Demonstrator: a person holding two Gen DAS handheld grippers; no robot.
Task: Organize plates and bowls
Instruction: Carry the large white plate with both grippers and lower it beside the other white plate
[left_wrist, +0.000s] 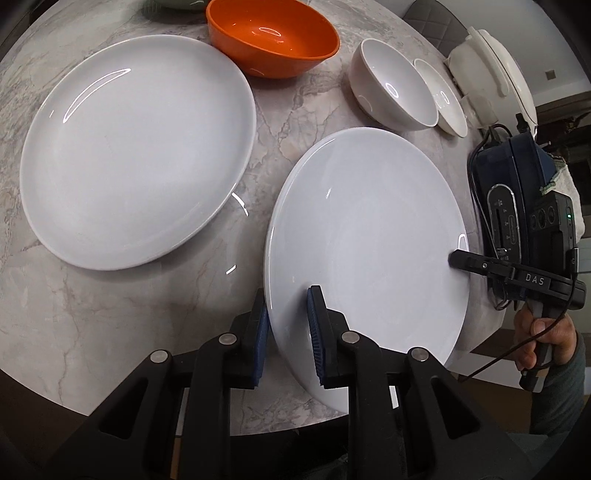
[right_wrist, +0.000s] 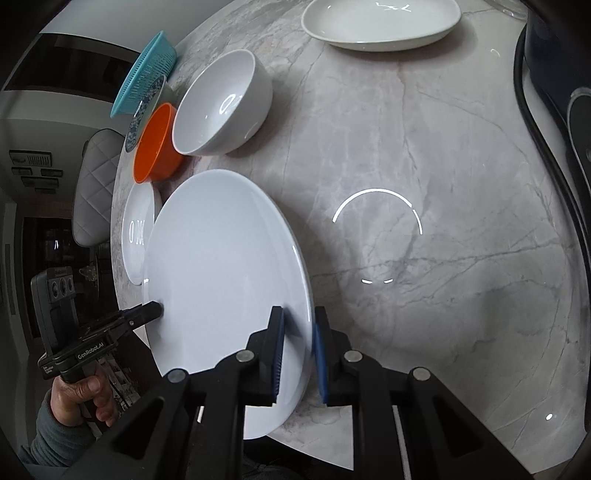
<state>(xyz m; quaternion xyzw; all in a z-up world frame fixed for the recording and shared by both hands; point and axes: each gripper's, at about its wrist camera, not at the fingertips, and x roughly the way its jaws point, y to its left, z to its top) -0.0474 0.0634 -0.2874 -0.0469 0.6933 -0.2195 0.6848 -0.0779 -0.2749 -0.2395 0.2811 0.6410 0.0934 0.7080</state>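
Observation:
A large white plate (left_wrist: 365, 240) is held by both grippers at opposite rims, tilted off the marble table (left_wrist: 110, 314). My left gripper (left_wrist: 288, 325) is shut on its near rim; it also shows in the right wrist view (right_wrist: 157, 310). My right gripper (right_wrist: 297, 343) is shut on the opposite rim of the same plate (right_wrist: 221, 277), and shows in the left wrist view (left_wrist: 452, 258). A second white plate (left_wrist: 136, 147) lies flat on the table to the left, also in the right wrist view (right_wrist: 138, 236).
An orange bowl (left_wrist: 273, 35), a white bowl (left_wrist: 391, 85) and a small white dish (left_wrist: 441, 98) stand at the back. A white lidded pot (left_wrist: 491, 70) and dark blue appliance (left_wrist: 517, 206) are on the right. A teal basket (right_wrist: 146, 75) and patterned bowl (right_wrist: 142, 114) stand near the table edge.

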